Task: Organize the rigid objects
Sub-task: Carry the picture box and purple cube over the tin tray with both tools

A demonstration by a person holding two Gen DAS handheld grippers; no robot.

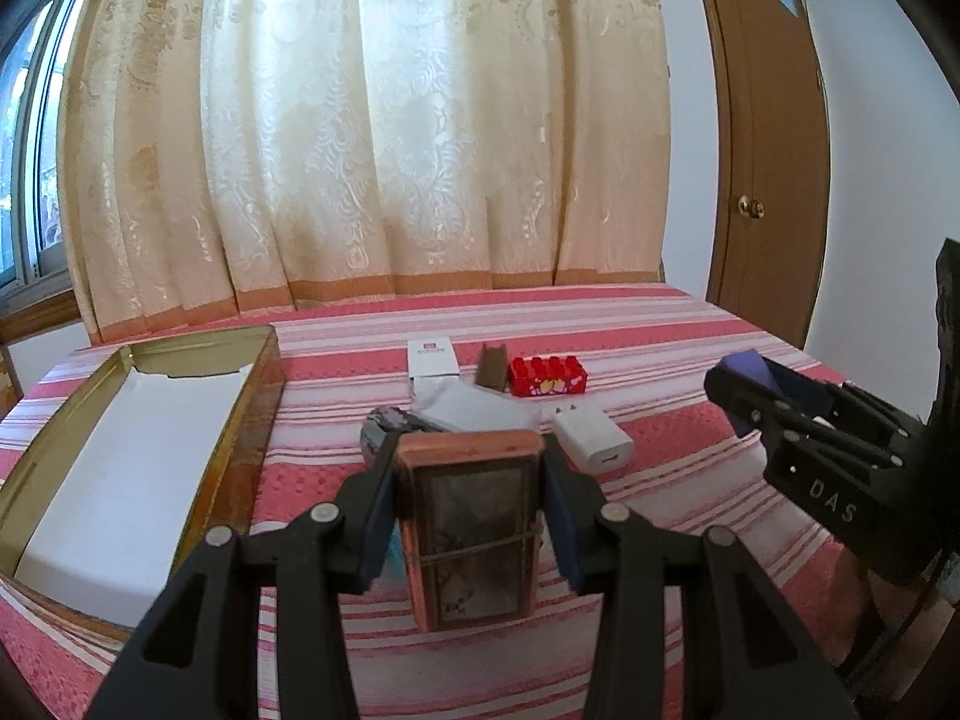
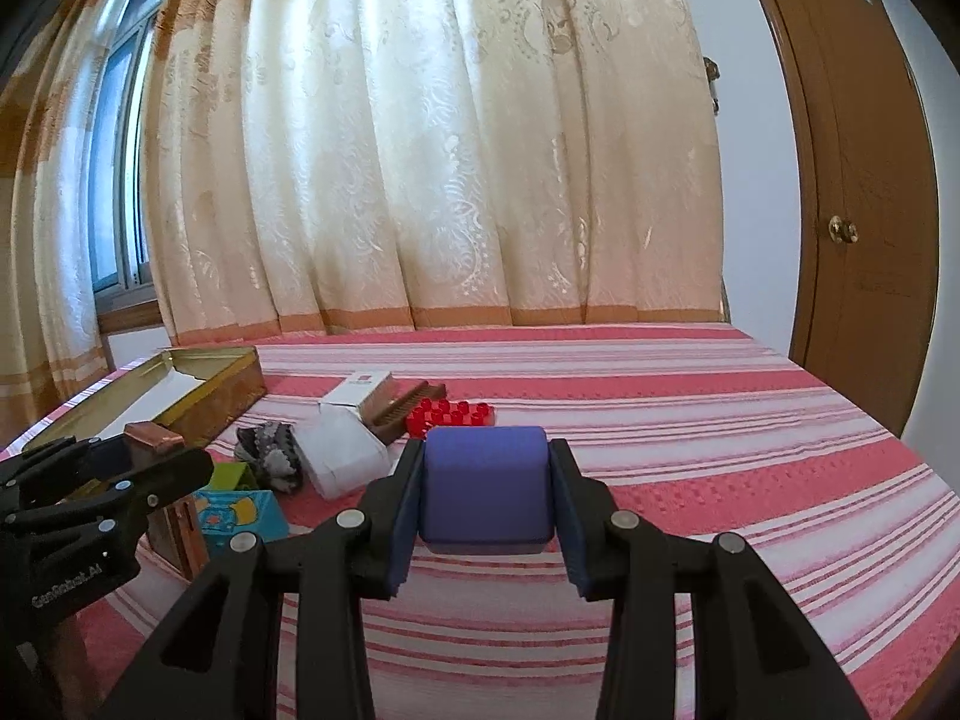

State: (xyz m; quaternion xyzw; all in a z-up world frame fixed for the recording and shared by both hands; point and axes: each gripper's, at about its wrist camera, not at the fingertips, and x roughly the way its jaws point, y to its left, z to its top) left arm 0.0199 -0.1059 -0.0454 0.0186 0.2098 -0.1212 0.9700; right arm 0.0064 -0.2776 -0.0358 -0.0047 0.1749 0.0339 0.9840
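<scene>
Your left claw clamps copper box, lifted clear of striped cloth; open tin sits left of it, likely drop spot. Your right claw grips blue block, waiting its turn.

Tin left of charger

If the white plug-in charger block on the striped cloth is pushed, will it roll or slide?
The white charger block has flat faces and lies on its side, so it would probably slide, not roll. The pink striped cloth looks textured, so it may drag a little. Its smooth shell looks hard; a tool may slip on it.
</scene>
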